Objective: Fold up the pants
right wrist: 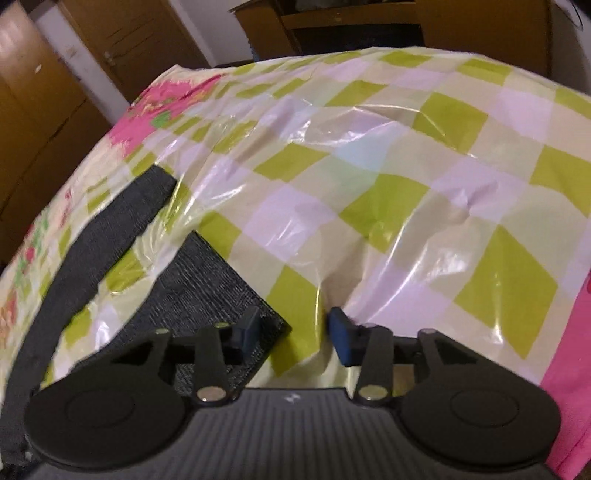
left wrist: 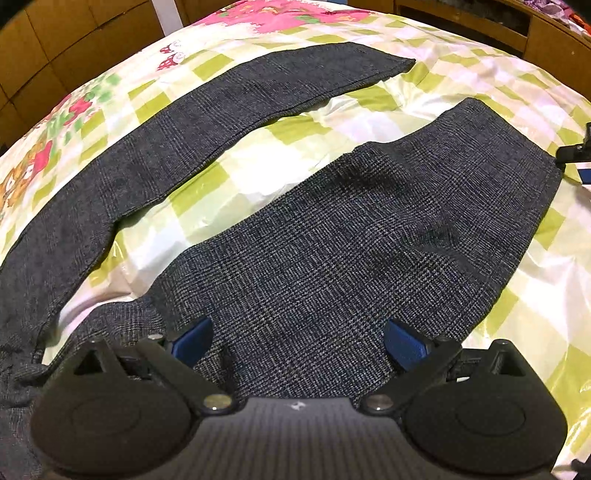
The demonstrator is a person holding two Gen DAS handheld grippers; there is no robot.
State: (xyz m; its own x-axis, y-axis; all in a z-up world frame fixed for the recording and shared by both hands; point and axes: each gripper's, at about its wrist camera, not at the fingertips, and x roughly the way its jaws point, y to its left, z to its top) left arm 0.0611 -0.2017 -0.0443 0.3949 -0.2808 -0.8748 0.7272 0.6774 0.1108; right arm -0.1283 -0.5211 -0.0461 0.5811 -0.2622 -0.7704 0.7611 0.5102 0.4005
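Note:
Dark grey checked pants [left wrist: 332,240] lie spread flat on a bed, the two legs apart in a V. In the left wrist view the far leg [left wrist: 221,114] runs to the upper right and the near leg fills the middle. My left gripper [left wrist: 299,341] is open, low over the near leg close to the crotch. In the right wrist view my right gripper [right wrist: 295,332] is open at the corner of the near leg's hem [right wrist: 221,291], its left finger over the cloth. The far leg's hem [right wrist: 147,195] lies to the left.
The bed has a glossy green-and-white checked cover [right wrist: 388,206] with pink cartoon prints [left wrist: 280,18] at the far end. Brown wooden cabinets [right wrist: 55,92] stand beyond the bed. The right gripper shows at the right edge of the left wrist view [left wrist: 576,155].

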